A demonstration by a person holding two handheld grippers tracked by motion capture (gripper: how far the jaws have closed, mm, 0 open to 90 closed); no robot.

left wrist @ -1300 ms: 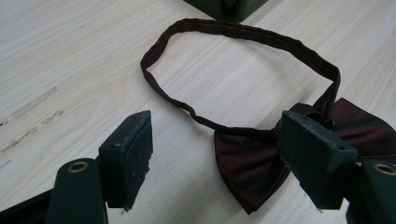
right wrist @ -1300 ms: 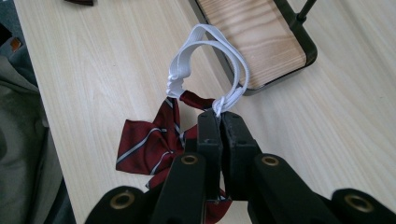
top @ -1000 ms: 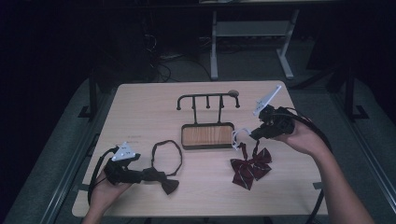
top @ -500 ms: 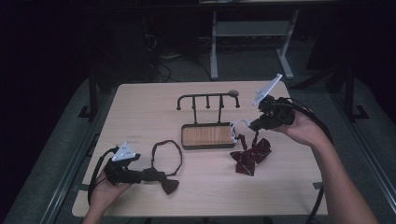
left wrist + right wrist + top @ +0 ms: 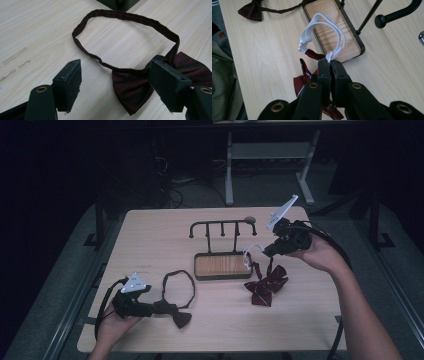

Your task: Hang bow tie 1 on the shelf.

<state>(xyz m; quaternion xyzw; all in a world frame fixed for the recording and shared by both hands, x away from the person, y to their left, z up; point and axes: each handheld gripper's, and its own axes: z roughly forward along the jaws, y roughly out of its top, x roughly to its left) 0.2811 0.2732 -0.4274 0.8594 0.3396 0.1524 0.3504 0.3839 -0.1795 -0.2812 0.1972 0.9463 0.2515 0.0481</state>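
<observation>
Right gripper (image 5: 265, 251), right of centre in the high view, jaws clamped on the white elastic loop (image 5: 322, 35) of the red striped bow tie (image 5: 266, 282), which hangs from the loop with its lower part on the desk (image 5: 165, 235) just right of the hanger stand (image 5: 222, 247). Left gripper (image 5: 159, 307), lower left of the high view, jaws apart either side of the dark bow tie (image 5: 140, 85), not pressing it; its strap loop (image 5: 125, 37) lies flat on the desk. Risk: grip is near the knot on thin elastic, so the loop could slip out if tugged, or the dangling tie could snag the stand's hooks and miss the peg. Versus the earlier frame: right gripper is higher and the red tie is lifted and bunched instead of lying flat; left gripper and dark tie unchanged.
</observation>
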